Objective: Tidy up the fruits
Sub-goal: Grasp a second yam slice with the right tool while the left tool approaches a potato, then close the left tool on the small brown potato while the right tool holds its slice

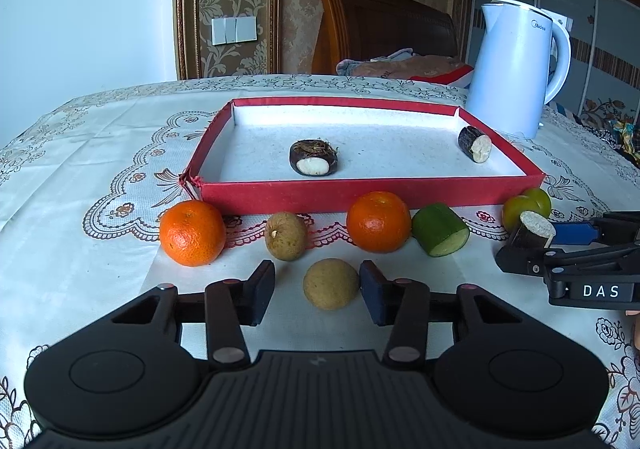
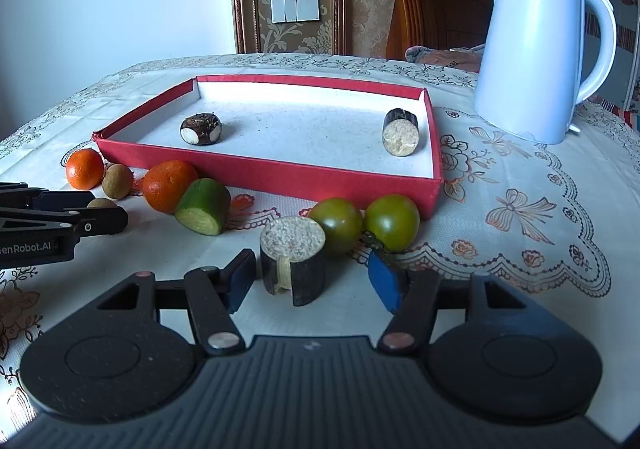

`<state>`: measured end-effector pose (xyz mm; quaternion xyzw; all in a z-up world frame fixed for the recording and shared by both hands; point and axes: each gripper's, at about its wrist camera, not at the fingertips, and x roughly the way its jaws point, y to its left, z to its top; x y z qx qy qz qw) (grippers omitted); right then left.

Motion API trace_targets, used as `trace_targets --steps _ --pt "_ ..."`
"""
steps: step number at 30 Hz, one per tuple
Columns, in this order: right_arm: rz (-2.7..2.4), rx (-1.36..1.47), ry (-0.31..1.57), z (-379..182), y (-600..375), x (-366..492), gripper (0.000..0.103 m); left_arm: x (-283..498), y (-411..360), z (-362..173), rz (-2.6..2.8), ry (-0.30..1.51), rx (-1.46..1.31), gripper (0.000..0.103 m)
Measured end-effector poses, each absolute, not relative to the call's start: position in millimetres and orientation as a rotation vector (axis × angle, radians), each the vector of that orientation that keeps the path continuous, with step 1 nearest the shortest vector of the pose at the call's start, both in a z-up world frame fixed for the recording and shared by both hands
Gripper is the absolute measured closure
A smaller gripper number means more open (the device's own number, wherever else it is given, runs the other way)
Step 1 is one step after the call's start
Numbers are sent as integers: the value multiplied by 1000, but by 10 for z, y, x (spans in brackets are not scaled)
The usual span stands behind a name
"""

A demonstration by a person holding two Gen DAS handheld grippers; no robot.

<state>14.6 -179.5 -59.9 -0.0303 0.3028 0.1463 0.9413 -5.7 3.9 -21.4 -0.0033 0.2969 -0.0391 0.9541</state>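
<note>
The red tray (image 2: 280, 177) is lying ahead of both jaws on the counter (image 2: 520, 249). The right gripper (image 2: 316, 277), jaws spread, is straddling the upright cane stub (image 2: 292, 261), nearer its left pad. The left gripper (image 1: 318, 289), jaws released, is bracketing a longan (image 1: 331, 283).

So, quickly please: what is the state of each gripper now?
Left gripper: open, holding nothing, a longan between its fingers.
Right gripper: open, holding nothing, a sugarcane piece between its fingers.
</note>
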Motion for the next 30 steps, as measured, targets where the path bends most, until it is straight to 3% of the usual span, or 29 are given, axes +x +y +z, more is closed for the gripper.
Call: trace_targets --steps 6,12,14,21,30 --pt "297 -67 617 -604 -1791 147 42 -60 -61 -225 -100 607 50 69" --pt "293 -70 614 -605 -1788 142 48 -48 -69 -240 -96 619 53 70" --pt "299 -72 612 -602 -1785 138 52 -44 -74 -241 -93 620 55 74" --pt "318 -86 604 -594 -1757 131 72 -33 -68 -241 -91 619 59 74" --pt "320 -77 598 -588 -1768 128 72 -32 -66 -241 -90 618 58 74"
